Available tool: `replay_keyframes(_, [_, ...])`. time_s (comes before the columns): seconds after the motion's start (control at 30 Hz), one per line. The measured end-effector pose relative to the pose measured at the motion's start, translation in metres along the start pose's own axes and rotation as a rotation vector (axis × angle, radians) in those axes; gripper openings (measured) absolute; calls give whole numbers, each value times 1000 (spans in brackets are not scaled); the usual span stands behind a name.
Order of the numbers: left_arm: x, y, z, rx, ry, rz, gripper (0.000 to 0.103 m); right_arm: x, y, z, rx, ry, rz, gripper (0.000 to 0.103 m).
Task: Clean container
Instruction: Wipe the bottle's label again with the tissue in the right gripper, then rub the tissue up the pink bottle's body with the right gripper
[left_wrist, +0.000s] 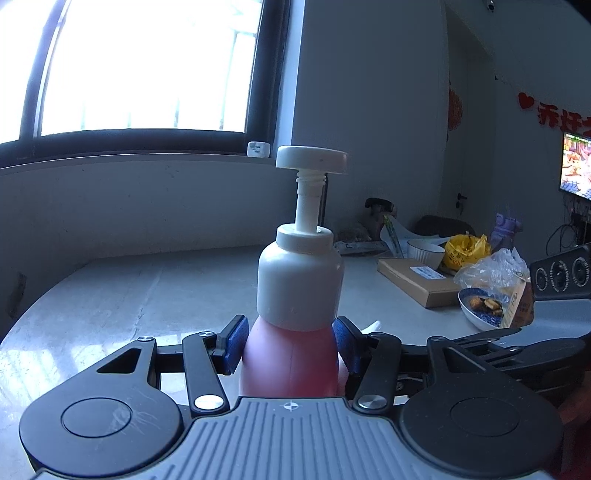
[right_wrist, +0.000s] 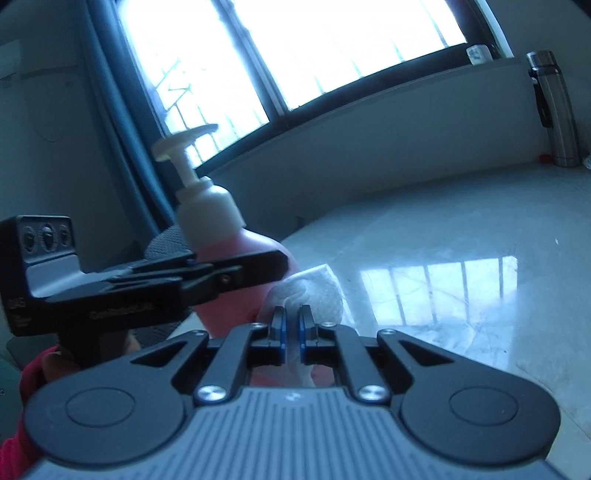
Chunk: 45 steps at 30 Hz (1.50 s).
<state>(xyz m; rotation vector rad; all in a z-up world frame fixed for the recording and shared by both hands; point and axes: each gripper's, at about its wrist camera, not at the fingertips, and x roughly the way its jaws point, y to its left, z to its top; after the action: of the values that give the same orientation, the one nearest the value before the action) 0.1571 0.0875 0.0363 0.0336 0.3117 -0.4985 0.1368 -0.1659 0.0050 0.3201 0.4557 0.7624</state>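
Left claw (left_wrist: 291, 347) grips the pink pump bottle (left_wrist: 295, 354) upright; right claw (right_wrist: 293, 325) pinches a white wipe (right_wrist: 314, 291) beside it.

Bright barred window (left_wrist: 147, 66), grey walls, glossy marble tabletop (right_wrist: 461, 258), TV (left_wrist: 576, 166) at rt.

Red characters (left_wrist: 563, 120) hung on the wall right of the window (left_wrist: 147, 66), with a red heart (left_wrist: 525, 100) before them; they were cut off at the frame edge and could not be read for certain. Faint lettering on the left gripper's (right_wrist: 236, 269) black side was too blurred to read.
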Motion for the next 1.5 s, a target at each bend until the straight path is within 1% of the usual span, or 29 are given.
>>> replay_keyframes(0.1, [-2,-1,1,-3,-13,-2,54,-1,2,1,-2,-6,18,8])
replay_keyframes(0.2, [-6,-1,2,-12,-35,-2,54,1,4,0,-16,7,28,8])
replay_keyframes(0.33, [-7,-2,3,-14,-38,4,54,5,4,-1,-27,31,16,7])
replay_keyframes(0.47, [-9,-2,4,-11,-36,3,52,11,3,-6,-41,80,-16,8])
replay_keyframes(0.6, [-10,-2,4,-10,-35,4,52,22,5,-17,-60,150,-69,8])
replay_keyframes(0.63, [-10,-1,4,-11,-34,5,50,25,5,-20,-64,167,-76,8])
replay_keyframes(0.67, [-10,0,4,-14,-35,6,50,28,5,-23,-67,184,-83,8])
replay_keyframes(0.77, [-12,1,5,-23,-41,-14,49,36,4,-31,-69,229,-96,7])
replay_keyframes(0.83, [-13,-2,4,-15,-42,-25,49,37,6,-33,-76,236,-99,8])
replay_keyframes(0.97, [-13,-5,3,-1,-42,-21,49,28,9,-31,-77,203,-87,7])
replay_keyframes(1.03, [-3,-24,9,3,-43,-15,49,21,12,-27,-78,172,-76,7])
replay_keyframes(1.2, [7,-35,11,-7,-37,5,49,3,18,-14,-60,61,-28,7])
replay_keyframes(1.33, [15,-44,12,-28,-32,21,49,-4,22,-5,-35,-19,24,7])
replay_keyframes(1.4, [20,-50,13,-38,-32,30,49,-5,26,-1,-40,-31,50,7])
replay_keyframes(1.5, [27,-61,13,-44,-30,37,49,3,29,-2,-75,-13,40,7])
